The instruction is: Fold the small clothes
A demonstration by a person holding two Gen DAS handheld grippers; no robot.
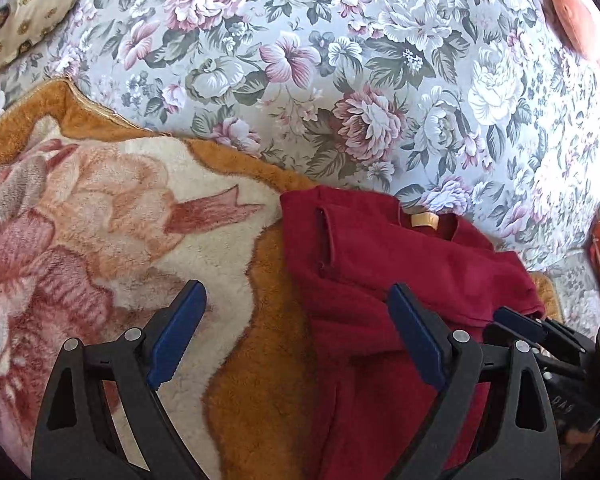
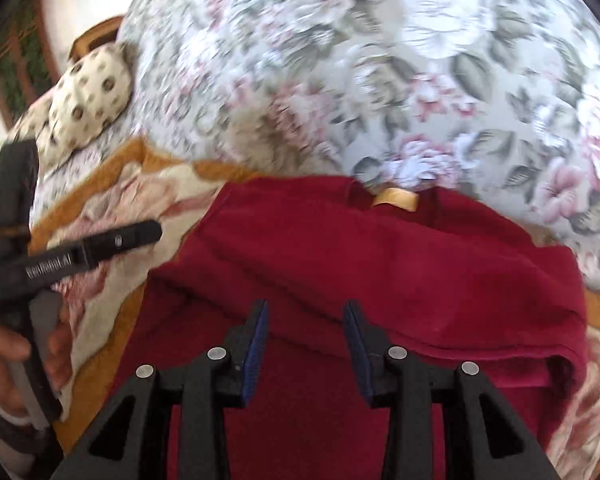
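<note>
A small dark red shirt (image 1: 380,264) with a tan neck label (image 1: 424,220) lies partly folded on a plush orange and cream blanket (image 1: 112,208). My left gripper (image 1: 296,300) is open and empty, hovering over the shirt's left edge and the blanket. In the right wrist view the shirt (image 2: 380,256) fills the middle, its label (image 2: 396,199) at the far edge. My right gripper (image 2: 306,308) is open, empty, just above the shirt's near part. The right gripper (image 1: 516,320) also shows in the left wrist view at the shirt's right edge. The left gripper (image 2: 140,234) shows at the left of the right wrist view.
A floral bedspread (image 1: 340,60) covers the bed beyond the blanket. A cream patterned pillow (image 1: 24,12) lies at the far left, also in the right wrist view (image 2: 88,96). An orange-red cushion (image 1: 560,4) sits at the far right. A hand (image 2: 4,352) holds the left gripper's handle.
</note>
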